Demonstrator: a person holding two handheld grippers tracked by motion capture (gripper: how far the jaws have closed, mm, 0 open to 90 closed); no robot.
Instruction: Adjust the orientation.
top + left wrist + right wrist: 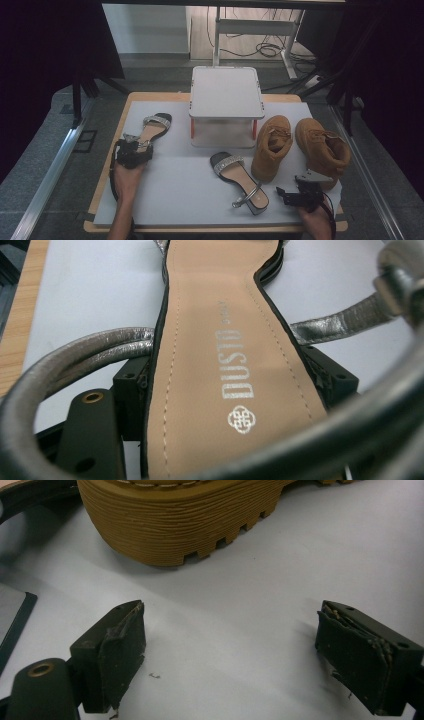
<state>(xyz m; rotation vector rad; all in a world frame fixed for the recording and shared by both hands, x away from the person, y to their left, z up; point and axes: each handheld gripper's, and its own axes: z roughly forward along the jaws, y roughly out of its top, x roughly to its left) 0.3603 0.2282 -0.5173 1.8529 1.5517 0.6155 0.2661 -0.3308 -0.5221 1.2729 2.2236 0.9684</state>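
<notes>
Tan-soled sandal [220, 370] sits between the closing left claw [131, 150], which next needs a firm squeeze; right claw [250, 650] rests open.

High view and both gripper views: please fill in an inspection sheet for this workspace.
Surface: white mat on a wooden table.
Job's things: left sandal at the mat's left, its heel end between the left gripper's jaws; right sandal lies mid-mat.
Clutter: two tan boots at right; small white stand at the back.
Grippers: left gripper straddles the insole, contact unclear; right gripper open over bare mat.
Cables: black loops on the floor behind.
Surroundings: dark curtains, grey floor.
</notes>
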